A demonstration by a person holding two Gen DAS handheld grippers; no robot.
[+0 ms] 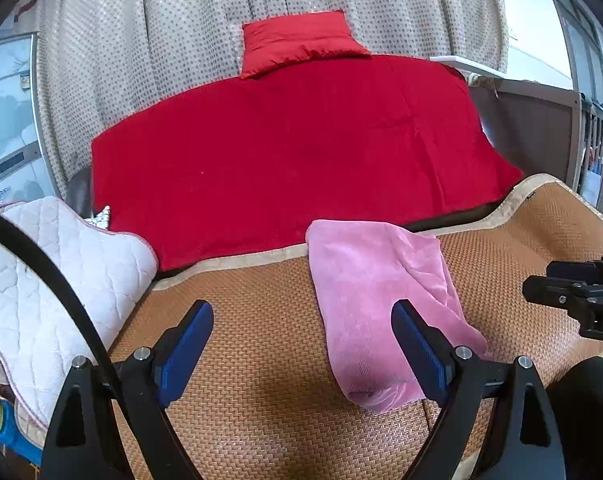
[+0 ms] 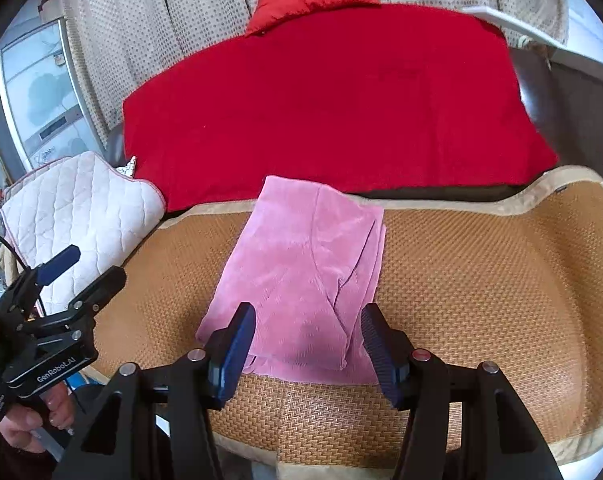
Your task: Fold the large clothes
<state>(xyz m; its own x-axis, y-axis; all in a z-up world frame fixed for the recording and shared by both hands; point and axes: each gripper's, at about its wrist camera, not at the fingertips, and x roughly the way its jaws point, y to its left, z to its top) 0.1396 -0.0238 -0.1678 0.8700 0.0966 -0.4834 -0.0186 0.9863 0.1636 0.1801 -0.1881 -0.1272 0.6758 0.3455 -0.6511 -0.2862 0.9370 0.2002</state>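
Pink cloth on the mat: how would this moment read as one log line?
pink cloth: folded, flat on mat | left gripper: open, empty | right gripper: open, empty, above cloth

pink garment [image 2: 301,264]: soft plush cloth, matt, fine-ribbed nap. mat [image 2: 481,280]: woven rattan-like weave, rough, cloth-bound edge. red blanket [image 1: 293,152]: matt fleece. red pillow [image 1: 301,40]: slightly glossy fabric. white pad [image 1: 61,280]: quilted cloth.
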